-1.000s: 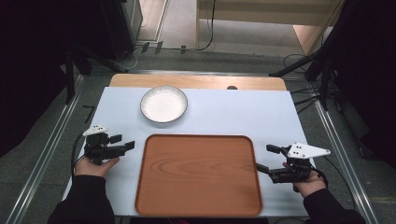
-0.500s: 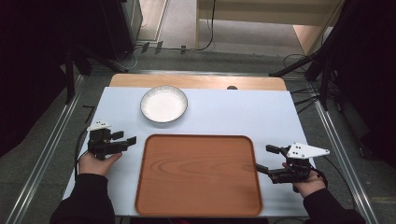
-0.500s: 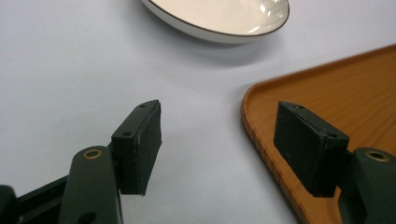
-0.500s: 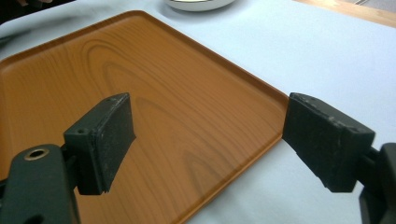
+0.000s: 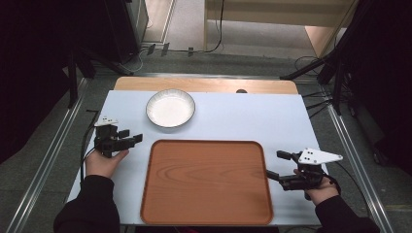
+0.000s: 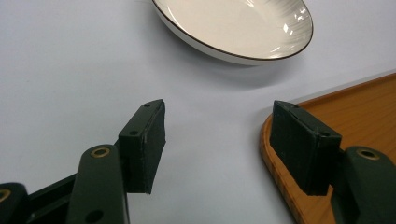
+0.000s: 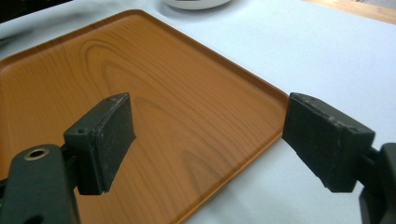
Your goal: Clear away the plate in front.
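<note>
Approach stage, before any grasp. The left gripper [image 5: 130,140] hovers above the table [image 5: 233,116] near its left edge, jaws spread and empty, aimed toward the bowl [image 5: 170,108], which stands near the table's far edge, left of centre and just beyond the far left corner of the tray [image 5: 206,182]. In the left gripper view the bowl [image 6: 238,28] lies ahead of the parted jaws and well apart from them, with the tray's rounded corner [image 6: 299,177] partly behind the right-hand jaw. The right gripper [image 5: 277,165] waits beside the tray's right edge, jaws likewise wide and holding nothing; its own view looks across the bare tray [image 7: 140,93].

Judged from this layout, the bowl is probably meant for the tray. The next move calls for the left gripper to advance to the bowl's near rim and set one jaw inside, one outside, before closing.

The bowl's near rim is cut off by the top of the right gripper view. The bowl appears empty. Dark surroundings beyond the table cannot be made out.
</note>
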The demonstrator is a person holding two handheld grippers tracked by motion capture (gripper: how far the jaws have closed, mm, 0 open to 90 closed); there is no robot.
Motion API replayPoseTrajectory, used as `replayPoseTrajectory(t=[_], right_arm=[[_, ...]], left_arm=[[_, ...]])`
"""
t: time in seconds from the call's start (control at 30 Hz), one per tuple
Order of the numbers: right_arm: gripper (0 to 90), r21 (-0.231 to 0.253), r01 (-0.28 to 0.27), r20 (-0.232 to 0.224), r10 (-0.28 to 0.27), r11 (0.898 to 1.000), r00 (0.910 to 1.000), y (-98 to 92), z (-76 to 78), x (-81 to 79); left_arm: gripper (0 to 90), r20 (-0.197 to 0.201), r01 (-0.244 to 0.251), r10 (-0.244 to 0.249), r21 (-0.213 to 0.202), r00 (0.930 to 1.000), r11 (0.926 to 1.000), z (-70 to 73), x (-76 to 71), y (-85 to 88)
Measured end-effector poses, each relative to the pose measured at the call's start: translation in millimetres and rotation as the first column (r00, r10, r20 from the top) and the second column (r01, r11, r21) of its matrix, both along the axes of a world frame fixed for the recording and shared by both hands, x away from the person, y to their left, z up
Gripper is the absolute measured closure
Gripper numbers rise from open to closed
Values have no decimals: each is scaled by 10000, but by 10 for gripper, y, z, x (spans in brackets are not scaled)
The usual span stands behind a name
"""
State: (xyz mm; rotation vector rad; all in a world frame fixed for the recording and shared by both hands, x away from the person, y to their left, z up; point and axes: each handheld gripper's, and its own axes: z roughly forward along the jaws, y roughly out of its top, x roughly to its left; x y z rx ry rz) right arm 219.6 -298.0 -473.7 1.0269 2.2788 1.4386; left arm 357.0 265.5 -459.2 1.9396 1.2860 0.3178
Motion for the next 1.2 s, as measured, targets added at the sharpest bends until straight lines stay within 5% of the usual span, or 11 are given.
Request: replayPoseTrajectory(t=[0.47, 0.67, 0.97, 1.2], right_arm=[[172, -6, -121, -31, 121, 9999, 9999, 18, 2, 8], [172, 1, -75, -69, 75, 10000, 9999, 14, 7, 6], [172, 12, -84, -31, 84, 10000, 10000, 15, 2, 3], [172, 15, -56, -92, 56, 10000, 9999, 9, 2, -9]], left_arm=[[375, 157, 111, -120, 575, 9998, 9983, 126, 295, -255], [352, -76, 305, -306, -160, 9995, 9994, 208, 437, -287], [344, -42, 163, -160, 573, 9999, 9982, 260, 622, -352], [269, 169, 45, -52, 420, 9998, 9991, 224, 786, -405]])
